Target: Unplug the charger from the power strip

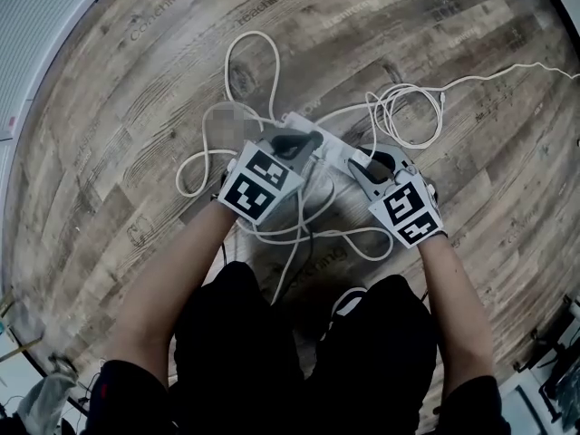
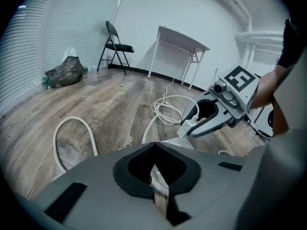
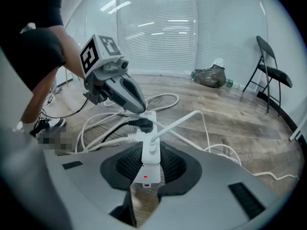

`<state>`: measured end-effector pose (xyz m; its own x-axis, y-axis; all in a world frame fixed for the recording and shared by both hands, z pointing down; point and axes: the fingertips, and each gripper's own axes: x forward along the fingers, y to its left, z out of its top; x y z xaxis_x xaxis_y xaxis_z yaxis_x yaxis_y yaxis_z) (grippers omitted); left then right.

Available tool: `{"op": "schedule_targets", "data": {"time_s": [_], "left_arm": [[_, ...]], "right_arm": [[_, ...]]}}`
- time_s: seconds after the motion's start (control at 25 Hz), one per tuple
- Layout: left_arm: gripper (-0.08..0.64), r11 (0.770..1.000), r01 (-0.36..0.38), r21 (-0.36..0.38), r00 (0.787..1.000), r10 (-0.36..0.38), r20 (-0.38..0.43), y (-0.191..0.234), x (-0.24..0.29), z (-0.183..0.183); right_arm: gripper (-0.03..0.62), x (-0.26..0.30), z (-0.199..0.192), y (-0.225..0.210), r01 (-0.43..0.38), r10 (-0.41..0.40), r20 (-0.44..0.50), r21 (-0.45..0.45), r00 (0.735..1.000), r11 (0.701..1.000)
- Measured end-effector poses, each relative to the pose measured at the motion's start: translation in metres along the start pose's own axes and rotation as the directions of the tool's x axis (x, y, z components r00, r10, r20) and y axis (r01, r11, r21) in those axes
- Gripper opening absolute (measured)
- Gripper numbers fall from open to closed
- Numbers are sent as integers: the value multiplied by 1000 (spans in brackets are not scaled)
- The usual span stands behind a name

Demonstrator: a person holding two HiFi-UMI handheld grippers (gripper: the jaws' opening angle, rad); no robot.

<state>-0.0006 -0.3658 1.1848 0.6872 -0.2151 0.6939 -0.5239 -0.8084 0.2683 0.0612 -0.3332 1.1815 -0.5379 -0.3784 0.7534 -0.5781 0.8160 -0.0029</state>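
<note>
A white power strip (image 1: 331, 148) lies on the wooden floor, running away from me in the right gripper view (image 3: 148, 118). A white charger (image 3: 150, 150) with a white cable stands plugged in near the strip's lit end, and a black plug (image 3: 142, 124) sits beyond it. My right gripper (image 3: 149, 169) has its ribbed pads against both sides of the charger; the left gripper view shows the same grip (image 2: 192, 123). My left gripper (image 1: 304, 143) hovers over the strip's far end with its jaws together and empty (image 3: 136, 107). Whether it touches the strip is unclear.
Loose white cables loop across the floor (image 1: 403, 111) and around the strip (image 1: 245, 71). The person's legs and a shoe (image 1: 344, 302) are close behind the grippers. A folding chair (image 2: 115, 44), a white table (image 2: 180, 40) and a dark bag (image 2: 64, 71) stand by the wall.
</note>
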Motion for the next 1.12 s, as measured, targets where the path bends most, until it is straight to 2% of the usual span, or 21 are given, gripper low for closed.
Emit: {"op": "schedule_targets", "data": {"time_s": [0.16,0.36,0.48,0.68,0.76,1.0,1.12], "left_arm": [[18,998,-60,-32,992,63,110,7,-52,47],[18,993,-96,-74,983,106,147,-13,-147,95],[18,985,-137,-105,976,152,155,-31,-214,116],[18,965,-192,-178,964,220,151,-77,-311,146],[18,958,-208,-196,957,241,163,-97,-347,164],[18,939,-259,-227,927,307,215,-148,-444,223],[18,933,-269,-240,912,327,246,-167,-490,255]], "right_arm": [[107,-41,31,-7,38,-42,65,58,997,998],[107,-123,86,-1,46,-82,156,222,984,974],[107,-181,120,2,51,-131,211,347,969,937],[107,-290,171,14,64,-233,269,517,935,854],[109,-330,192,23,70,-249,273,531,929,844],[107,-425,258,61,66,-255,304,517,918,853],[109,-466,295,74,49,-267,342,530,901,847]]}}
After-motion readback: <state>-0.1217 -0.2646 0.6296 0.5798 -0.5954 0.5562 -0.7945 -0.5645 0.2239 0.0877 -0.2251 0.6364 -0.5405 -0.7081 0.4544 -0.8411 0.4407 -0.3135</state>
